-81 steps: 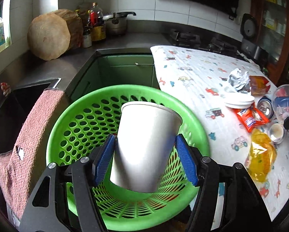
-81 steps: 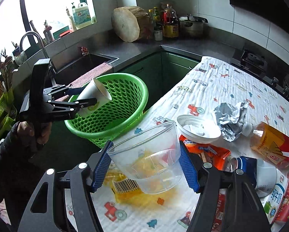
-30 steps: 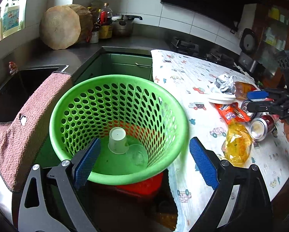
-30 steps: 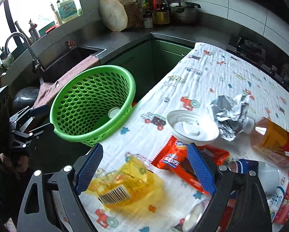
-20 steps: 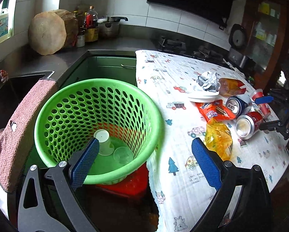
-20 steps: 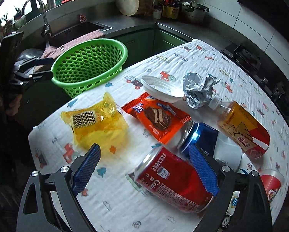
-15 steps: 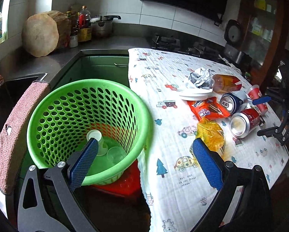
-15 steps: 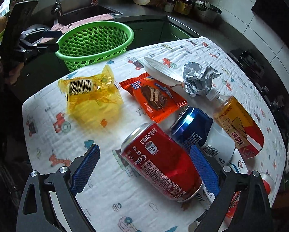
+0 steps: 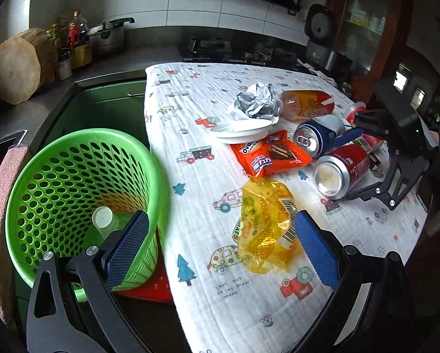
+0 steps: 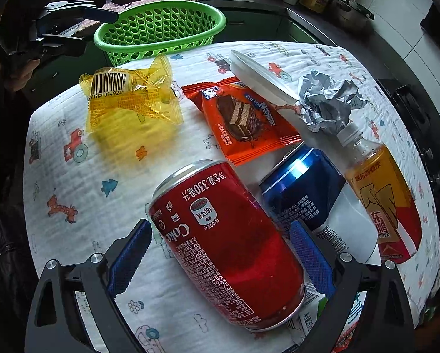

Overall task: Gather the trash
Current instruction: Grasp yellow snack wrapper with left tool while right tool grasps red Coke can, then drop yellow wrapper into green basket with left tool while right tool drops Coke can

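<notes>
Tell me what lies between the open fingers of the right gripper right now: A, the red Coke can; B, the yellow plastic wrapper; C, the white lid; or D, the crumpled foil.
A: in the right wrist view the red Coke can lies on its side on the tablecloth between the spread blue pads of the right gripper, which has not closed on it.

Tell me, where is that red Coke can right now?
The red Coke can lies on its side on the tablecloth, between the open fingers of the right hand-held gripper, with the blue can at its right.
</notes>
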Demonstrator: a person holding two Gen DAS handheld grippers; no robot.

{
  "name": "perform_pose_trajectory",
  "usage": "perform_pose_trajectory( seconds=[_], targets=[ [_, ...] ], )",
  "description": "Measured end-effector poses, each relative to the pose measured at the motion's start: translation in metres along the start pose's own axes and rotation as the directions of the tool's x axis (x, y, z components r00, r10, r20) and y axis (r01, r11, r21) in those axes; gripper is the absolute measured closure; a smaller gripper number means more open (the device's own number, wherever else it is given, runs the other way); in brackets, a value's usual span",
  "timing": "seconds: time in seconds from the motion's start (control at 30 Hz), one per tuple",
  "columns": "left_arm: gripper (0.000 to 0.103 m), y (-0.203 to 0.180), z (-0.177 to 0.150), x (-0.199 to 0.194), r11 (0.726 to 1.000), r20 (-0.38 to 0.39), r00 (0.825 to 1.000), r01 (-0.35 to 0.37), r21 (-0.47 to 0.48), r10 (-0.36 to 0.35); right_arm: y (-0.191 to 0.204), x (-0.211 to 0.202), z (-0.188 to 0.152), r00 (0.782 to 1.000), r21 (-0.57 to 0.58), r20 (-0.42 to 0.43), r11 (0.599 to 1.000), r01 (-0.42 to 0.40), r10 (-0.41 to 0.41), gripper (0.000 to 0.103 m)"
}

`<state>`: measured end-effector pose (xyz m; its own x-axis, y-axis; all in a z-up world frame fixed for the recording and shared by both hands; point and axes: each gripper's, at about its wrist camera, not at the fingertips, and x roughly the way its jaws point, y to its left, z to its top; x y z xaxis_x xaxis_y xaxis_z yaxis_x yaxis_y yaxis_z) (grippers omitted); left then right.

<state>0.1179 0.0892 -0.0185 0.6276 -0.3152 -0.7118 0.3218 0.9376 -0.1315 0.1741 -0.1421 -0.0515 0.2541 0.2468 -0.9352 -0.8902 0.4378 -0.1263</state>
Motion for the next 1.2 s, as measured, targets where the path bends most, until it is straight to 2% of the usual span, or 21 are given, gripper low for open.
perform_pose_trajectory(
  seconds=[0.07, 0.33, 0.47, 0.7, 0.77, 0.8, 0.97, 1.0, 1.07, 1.2],
  targets=[
    [0.005, -0.009, 0.002, 0.007, 0.999, -0.020, 0.999, 0.026, 0.021, -0.026, 0.003, 0.003, -0.001, 1.000, -0.016, -0.009, 1.000, 0.006, -0.006, 0.011],
    [0.005, -0.036, 0.007, 0.039, 0.993, -0.110, 0.990, 0.092, 0.073, -0.084, 0.014, 0.000, -0.011, 0.994, -0.004, -0.060, 0.996, -0.091, 0.091, 0.011],
    [0.005, -0.036, 0.009, 0.055, 0.993, -0.148, 0.985, 0.103, 0.056, -0.093, 0.014, -0.002, -0.010, 0.990, 0.038, -0.047, 0.990, -0.133, 0.135, 0.011],
    [0.008, -0.035, 0.010, 0.072, 0.994, -0.189, 0.977, 0.108, 0.027, -0.101, 0.010, 0.005, 0.001, 0.991, 0.081, -0.033, 0.989, -0.123, 0.126, 0.012],
    [0.015, -0.034, 0.009, 0.075, 0.993, -0.203, 0.973, 0.113, 0.022, -0.106, 0.010, 0.008, 0.003, 0.992, 0.085, -0.032, 0.989, -0.117, 0.120, 0.015],
    [0.019, -0.034, 0.009, 0.077, 0.993, -0.211, 0.971, 0.116, 0.015, -0.110, 0.010, 0.009, 0.003, 0.991, 0.091, -0.035, 0.988, -0.123, 0.126, 0.021],
    [0.033, -0.030, 0.005, 0.085, 0.993, -0.238, 0.965, 0.115, 0.001, -0.112, 0.009, 0.011, 0.003, 0.993, 0.114, -0.031, 0.987, -0.113, 0.117, 0.036],
    [0.039, -0.029, 0.004, 0.086, 0.993, -0.239, 0.964, 0.120, -0.004, -0.118, 0.009, 0.010, 0.002, 0.993, 0.123, -0.031, 0.986, -0.111, 0.116, 0.038],
    [0.044, -0.029, 0.004, 0.084, 0.992, -0.229, 0.965, 0.127, -0.009, -0.125, 0.010, 0.009, 0.002, 0.994, 0.134, -0.024, 0.986, -0.104, 0.108, 0.039],
    [0.061, -0.028, 0.004, 0.075, 0.989, -0.204, 0.968, 0.146, -0.010, -0.145, 0.015, 0.003, 0.000, 0.995, 0.148, -0.008, 0.984, -0.102, 0.104, 0.039]
  ],
)
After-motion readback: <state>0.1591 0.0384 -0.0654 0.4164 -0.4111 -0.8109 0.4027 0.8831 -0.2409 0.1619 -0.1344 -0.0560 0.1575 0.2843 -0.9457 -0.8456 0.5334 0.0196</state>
